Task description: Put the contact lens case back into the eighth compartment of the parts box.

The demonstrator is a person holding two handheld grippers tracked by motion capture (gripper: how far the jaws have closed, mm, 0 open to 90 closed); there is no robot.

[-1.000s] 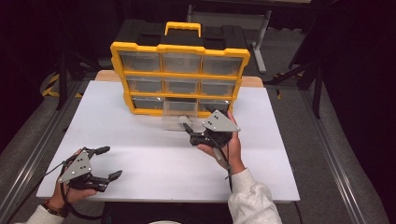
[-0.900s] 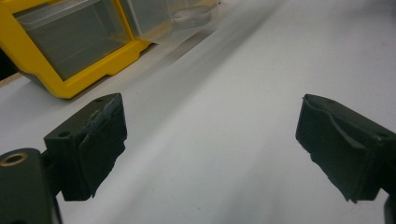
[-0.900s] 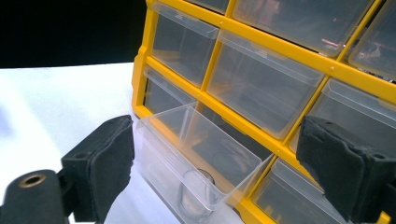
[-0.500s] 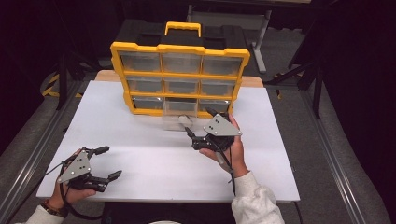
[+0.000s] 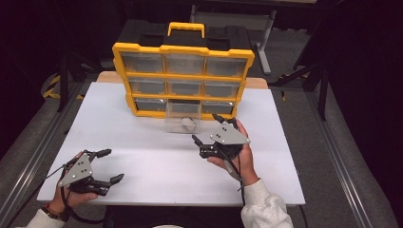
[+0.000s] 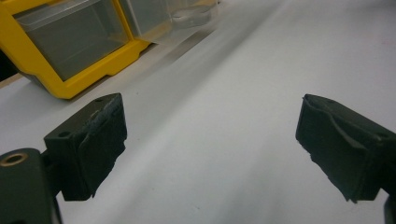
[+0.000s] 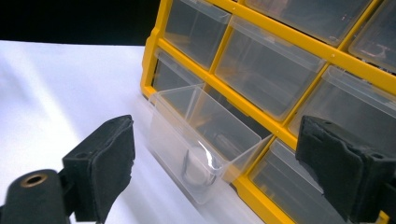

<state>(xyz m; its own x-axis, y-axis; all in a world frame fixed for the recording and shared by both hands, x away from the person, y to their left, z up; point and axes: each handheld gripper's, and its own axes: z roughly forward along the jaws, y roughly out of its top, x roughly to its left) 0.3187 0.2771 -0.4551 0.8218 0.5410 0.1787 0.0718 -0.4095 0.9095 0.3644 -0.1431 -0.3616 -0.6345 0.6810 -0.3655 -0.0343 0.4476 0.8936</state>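
High view: a yellow organizer [image 5: 183, 78] stands upright at the far side of the white table [image 5: 142, 156], its nine clear drawers facing the person. The bottom middle drawer [image 5: 181, 118] is pulled out onto the table, with a small pale thing inside that is too blurred to name. The right gripper [image 5: 209, 130] sits at about 4 o'clock from that drawer, near it but apart, jaws spread and empty, pointing toward 10 o'clock. The left gripper [image 5: 107, 166] lies low at the table's 7 o'clock corner, well apart from the organizer, jaws wide and empty

Left gripper view: both black pads [image 6: 95, 140] stand far apart over bare table; the organizer's corner [image 6: 70, 46] shows at 11 o'clock

Right gripper view: the open drawer [image 7: 205, 135] juts from the organizer [image 7: 280, 70] between the parted pads [image 7: 109, 163], beyond them and untouched; something rounded and see-through lies at its front wall
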